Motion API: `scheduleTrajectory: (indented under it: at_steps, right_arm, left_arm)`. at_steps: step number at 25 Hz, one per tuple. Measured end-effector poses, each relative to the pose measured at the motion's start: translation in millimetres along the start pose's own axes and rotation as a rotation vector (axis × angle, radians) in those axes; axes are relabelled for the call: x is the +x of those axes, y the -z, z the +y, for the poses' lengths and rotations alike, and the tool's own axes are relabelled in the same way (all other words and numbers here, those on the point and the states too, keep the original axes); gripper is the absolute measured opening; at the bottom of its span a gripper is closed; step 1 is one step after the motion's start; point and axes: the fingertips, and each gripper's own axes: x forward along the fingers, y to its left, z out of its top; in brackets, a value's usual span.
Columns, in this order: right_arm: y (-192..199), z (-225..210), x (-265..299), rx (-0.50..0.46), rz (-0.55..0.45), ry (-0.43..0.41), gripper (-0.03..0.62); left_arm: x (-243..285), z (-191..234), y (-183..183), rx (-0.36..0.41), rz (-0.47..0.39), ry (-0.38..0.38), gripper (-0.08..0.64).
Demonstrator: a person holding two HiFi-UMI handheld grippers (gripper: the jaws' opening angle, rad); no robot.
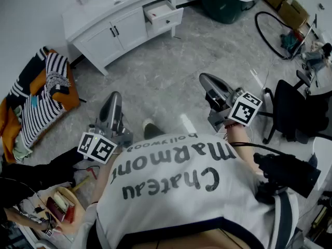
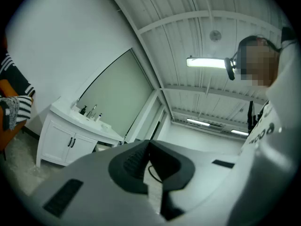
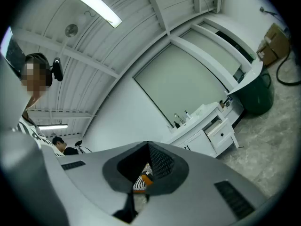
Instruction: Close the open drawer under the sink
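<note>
A white sink cabinet (image 1: 111, 25) stands against the far wall in the head view, with its right-hand drawer (image 1: 163, 13) pulled out. My left gripper (image 1: 113, 96) and right gripper (image 1: 204, 78) are held out over the grey floor, well short of the cabinet, both pointing towards it. Each has its jaws pressed together with nothing between them. The right gripper view shows its gripper (image 3: 148, 144) and the open drawer (image 3: 220, 129) far off at the right. The left gripper view shows its gripper (image 2: 149, 142) and the cabinet (image 2: 66, 138) at the left, double doors shut.
A striped cloth pile (image 1: 44, 87) lies on an orange seat at the left. A dark green bin (image 1: 225, 4) stands right of the cabinet. Cables (image 1: 275, 32), cardboard boxes (image 1: 285, 4) and a black office chair (image 1: 298, 113) fill the right side. My shoe (image 1: 151, 129) is on the floor between the grippers.
</note>
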Motion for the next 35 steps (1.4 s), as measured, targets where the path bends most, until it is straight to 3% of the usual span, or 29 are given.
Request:
scheduleTrajectory:
  at_steps: [11, 17, 22, 29, 35]
  right_arm:
    - [-2, 3, -1, -0.021, -0.018, 0.007, 0.012]
    - [-2, 17, -3, -0.088, -0.041, -0.047, 0.014]
    - [5, 7, -1, -0.165, -0.045, -0.004, 0.013]
    - [-37, -58, 69, -0.083, -0.046, 0.097, 0.014]
    - [-86, -107, 122, -0.073, -0.128, 0.196, 0.014]
  left_arm:
    - [-2, 4, -2, -0.056, -0.010, 0.033, 0.009]
    - [-6, -7, 0, 0.144, 0.008, 0.050, 0.009]
    - [2, 1, 5, 0.026, -0.022, 0.138, 0.009]
    - [117, 58, -8, 0.002, 0.073, 0.199, 0.009]
    - [203, 107, -40, 0.021, 0.112, 0.261, 0.009]
